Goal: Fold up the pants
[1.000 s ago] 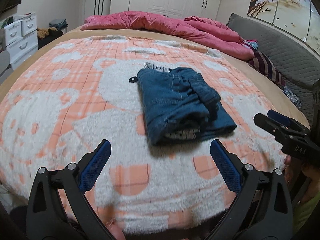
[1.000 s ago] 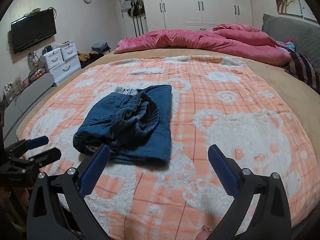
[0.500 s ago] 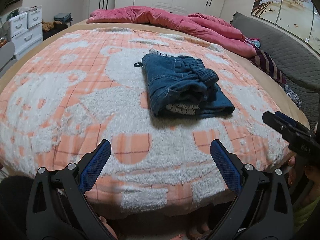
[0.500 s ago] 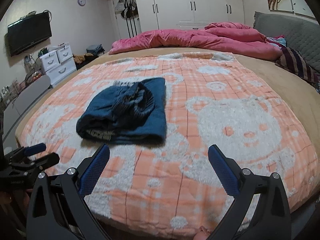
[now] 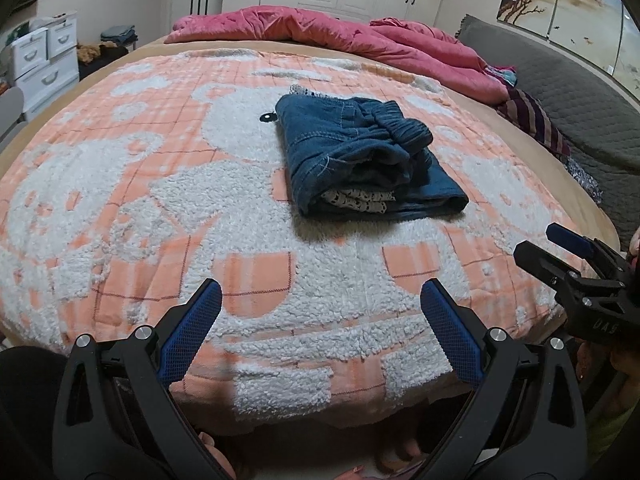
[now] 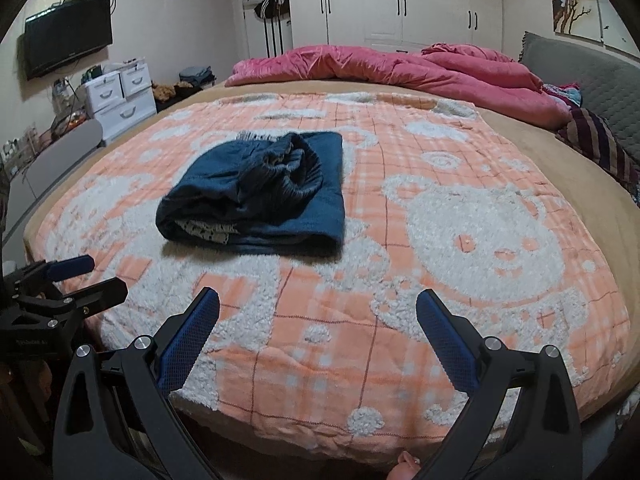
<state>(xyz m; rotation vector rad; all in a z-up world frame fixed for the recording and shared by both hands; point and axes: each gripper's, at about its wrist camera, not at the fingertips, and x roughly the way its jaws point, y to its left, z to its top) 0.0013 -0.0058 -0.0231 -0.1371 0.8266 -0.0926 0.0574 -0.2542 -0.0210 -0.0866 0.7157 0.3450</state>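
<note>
The blue denim pants (image 5: 360, 156) lie folded into a compact stack on the orange and white bear blanket (image 5: 160, 200), with a patterned lining showing at the near end. They also show in the right wrist view (image 6: 264, 196). My left gripper (image 5: 320, 312) is open and empty, held back over the bed's near edge. My right gripper (image 6: 318, 320) is open and empty, also back at the near edge. Each gripper shows in the other's view, the right one (image 5: 560, 256) and the left one (image 6: 80, 276).
A pink duvet (image 5: 340, 36) is bunched at the far end of the bed. A grey headboard (image 5: 560, 92) and a striped cushion (image 5: 532, 120) lie to the right. White drawers (image 6: 120, 96) and a wall TV (image 6: 68, 44) stand to the left.
Both grippers have pulled back from the folded pants toward the near edge of the bed. The pants have stayed in place.
</note>
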